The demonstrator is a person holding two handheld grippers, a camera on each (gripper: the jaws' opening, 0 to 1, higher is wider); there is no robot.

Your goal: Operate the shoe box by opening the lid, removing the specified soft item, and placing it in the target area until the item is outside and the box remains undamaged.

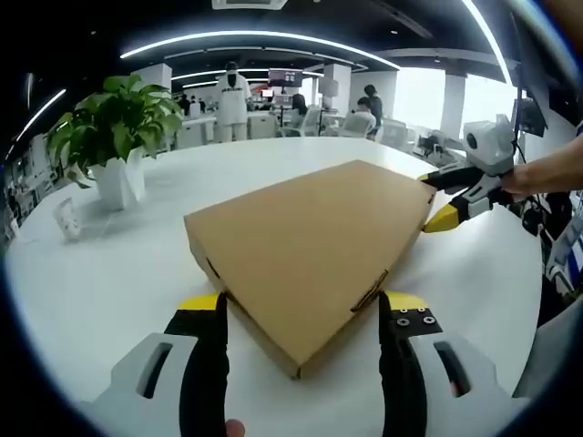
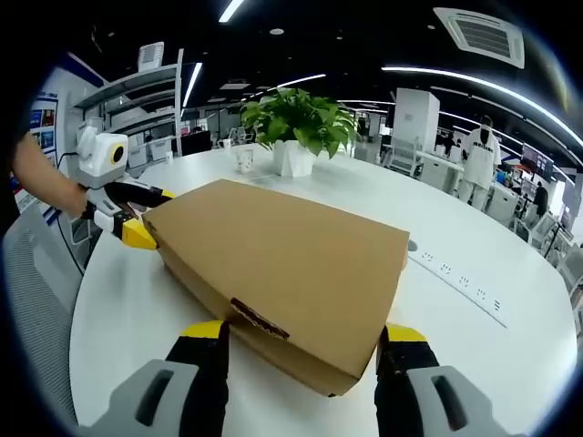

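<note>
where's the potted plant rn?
The potted plant stands on the white table, upper left in the left gripper view, beyond the closed shoe box, with a small cup beside it.

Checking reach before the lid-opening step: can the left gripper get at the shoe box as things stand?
Probably yes. The left gripper is open, its jaws either side of the closed shoe box corner, nothing between them. The right gripper brackets the opposite corner.

A round white table [image 1: 109,273] carries a leafy green plant in a white pot [image 1: 117,137], with a small clear patterned cup [image 1: 66,218] just beside it. Beyond, a person in white clothing [image 1: 232,102] stands among office desks and chairs under long ceiling light strips [image 1: 255,38].
</note>
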